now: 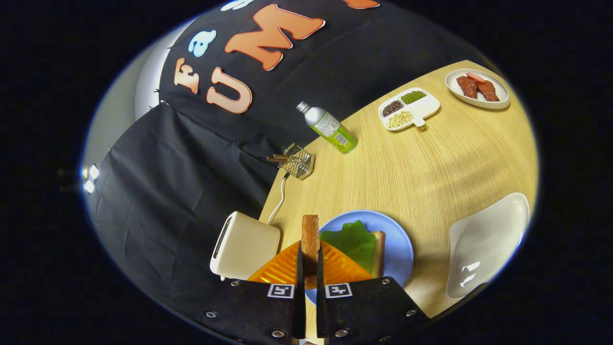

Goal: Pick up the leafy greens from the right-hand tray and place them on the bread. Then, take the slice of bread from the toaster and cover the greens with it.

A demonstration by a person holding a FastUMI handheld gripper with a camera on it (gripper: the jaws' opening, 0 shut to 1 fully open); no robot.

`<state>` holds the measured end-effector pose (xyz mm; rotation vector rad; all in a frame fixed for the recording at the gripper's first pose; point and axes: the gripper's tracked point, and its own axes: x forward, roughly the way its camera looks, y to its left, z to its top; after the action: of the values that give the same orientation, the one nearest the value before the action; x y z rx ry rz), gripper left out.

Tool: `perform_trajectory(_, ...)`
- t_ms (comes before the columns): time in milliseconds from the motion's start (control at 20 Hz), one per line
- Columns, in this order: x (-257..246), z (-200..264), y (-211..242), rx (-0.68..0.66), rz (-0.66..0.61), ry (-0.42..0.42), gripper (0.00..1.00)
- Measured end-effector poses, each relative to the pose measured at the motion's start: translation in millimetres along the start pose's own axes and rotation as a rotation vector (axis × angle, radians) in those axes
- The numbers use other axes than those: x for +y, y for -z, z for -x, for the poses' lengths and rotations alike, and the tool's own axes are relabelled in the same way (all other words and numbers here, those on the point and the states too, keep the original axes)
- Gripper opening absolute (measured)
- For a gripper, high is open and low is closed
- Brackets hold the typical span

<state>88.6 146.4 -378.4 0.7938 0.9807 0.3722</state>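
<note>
Orange ribbed tool (310,261) clamping thin bread slice (310,237) (edge-on) above leafy greens (352,242).

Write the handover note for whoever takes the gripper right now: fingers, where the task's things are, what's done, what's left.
Gripper: shut on the bread slice, held on edge between the orange fingers.
Leafy greens: already lying on the bottom bread on the blue plate, just ahead of the fingers.
Toaster: beside the plate, off the wooden table's edge side; its slot looks empty.
White tray: beyond the plate, no greens in it.
Done: greens placed, slice taken from the toaster.
Left: lay the held slice flat over the greens and release.
</note>
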Motion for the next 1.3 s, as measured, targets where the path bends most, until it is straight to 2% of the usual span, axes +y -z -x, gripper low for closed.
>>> perform_trajectory(200, -16, -8, 10, 0.008, 0.004, 0.036, 0.09)
perform_trajectory(550, -44, -17, 28, 0.014, 0.11, 0.14, 0.12)
perform_trajectory(650, -51, -15, 29, 0.01, 0.173, 0.187, 0.22)
perform_trajectory(700, -52, -15, 31, 0.015, 0.196, 0.198, 0.35)
perform_trajectory(750, -52, -14, 33, 0.019, 0.207, 0.201, 0.39)
perform_trajectory(800, -53, -11, 32, 0.011, 0.213, 0.218, 0.49)
perform_trajectory(900, -51, -3, 14, -0.071, 0.264, 0.247, 0.61)
perform_trajectory(1050, -30, 22, -14, -0.2, 0.325, 0.253, 0.7)
perform_trajectory(1100, -15, 43, -28, -0.25, 0.346, 0.249, 0.75)
perform_trajectory(1300, 10, 81, -63, -0.448, 0.464, 0.275, 0.81)
